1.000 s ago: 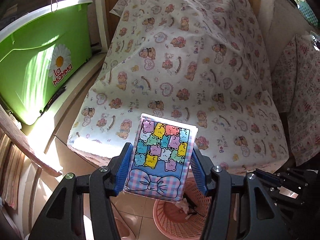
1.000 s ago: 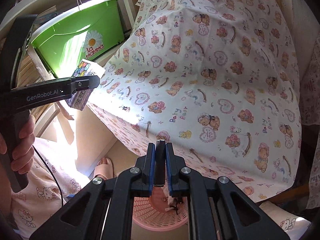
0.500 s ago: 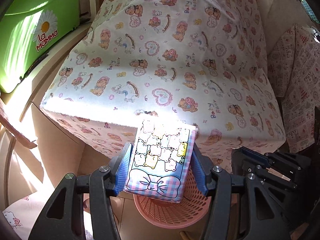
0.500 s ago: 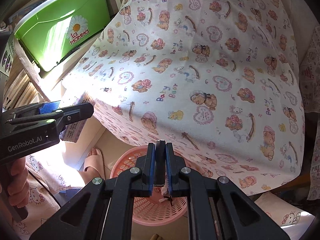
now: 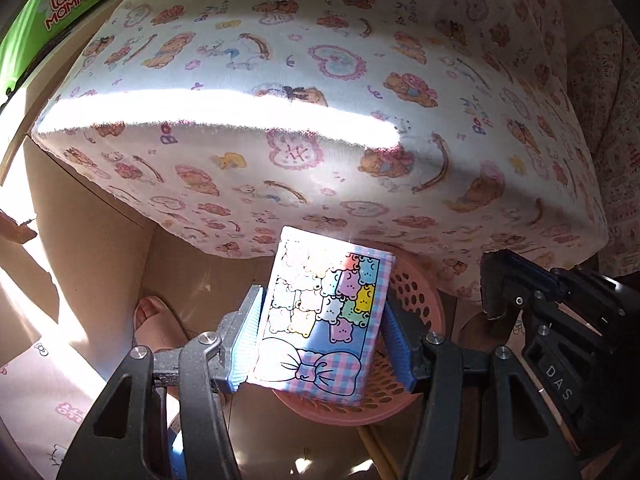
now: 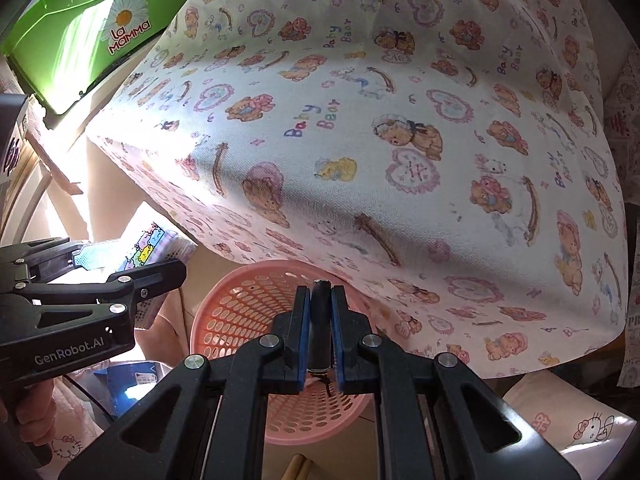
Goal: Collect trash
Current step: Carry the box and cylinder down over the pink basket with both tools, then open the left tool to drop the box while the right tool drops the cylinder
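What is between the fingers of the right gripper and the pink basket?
Only a slim dark stick, pinched in the right gripper; beyond it is open air above the pink basket, per the right wrist view.

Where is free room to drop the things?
The pink basket is nearly empty, open between its rim and the tablecloth edge. Above it is crowded: the left tool holds the packet, the right tool a dark stick.

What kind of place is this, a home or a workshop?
Most likely a lived-in room at home: a bear-print cloth draped over furniture, a pink plastic wastebasket on the floor beside it, and a green plastic tub on a shelf.
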`<act>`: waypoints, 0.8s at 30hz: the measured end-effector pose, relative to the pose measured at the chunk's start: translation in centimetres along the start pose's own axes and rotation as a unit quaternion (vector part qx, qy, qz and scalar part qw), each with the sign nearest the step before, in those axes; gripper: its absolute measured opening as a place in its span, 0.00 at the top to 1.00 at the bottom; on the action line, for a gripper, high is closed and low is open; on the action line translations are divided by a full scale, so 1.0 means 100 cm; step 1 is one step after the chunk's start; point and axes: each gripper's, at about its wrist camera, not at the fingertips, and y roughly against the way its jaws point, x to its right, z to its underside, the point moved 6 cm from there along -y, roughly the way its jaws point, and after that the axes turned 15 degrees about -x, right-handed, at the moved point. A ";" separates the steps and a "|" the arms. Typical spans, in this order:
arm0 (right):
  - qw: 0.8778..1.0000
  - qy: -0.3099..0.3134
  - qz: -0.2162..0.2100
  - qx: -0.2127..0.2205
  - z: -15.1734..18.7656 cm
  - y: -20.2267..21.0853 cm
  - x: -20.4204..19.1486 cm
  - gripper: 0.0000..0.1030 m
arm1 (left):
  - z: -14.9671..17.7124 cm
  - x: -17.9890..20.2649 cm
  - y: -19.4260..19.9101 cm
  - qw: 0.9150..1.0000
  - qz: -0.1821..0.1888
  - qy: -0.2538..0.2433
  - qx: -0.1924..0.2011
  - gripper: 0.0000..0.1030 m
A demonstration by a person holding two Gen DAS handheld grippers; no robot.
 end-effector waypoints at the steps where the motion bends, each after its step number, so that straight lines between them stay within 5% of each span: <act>1: 1.000 -0.002 0.003 -0.003 0.001 -0.004 0.001 0.89 | 0.000 -0.002 -0.004 1.000 0.001 0.002 -0.007 0.47; 8: 1.000 -0.012 0.003 -0.024 0.005 -0.027 0.001 0.89 | 0.002 -0.008 -0.044 0.998 -0.029 0.009 -0.047 0.47; 24: 0.997 -0.066 0.027 -0.029 0.021 -0.092 0.004 0.89 | 0.011 -0.009 -0.132 0.989 -0.010 0.018 -0.147 0.47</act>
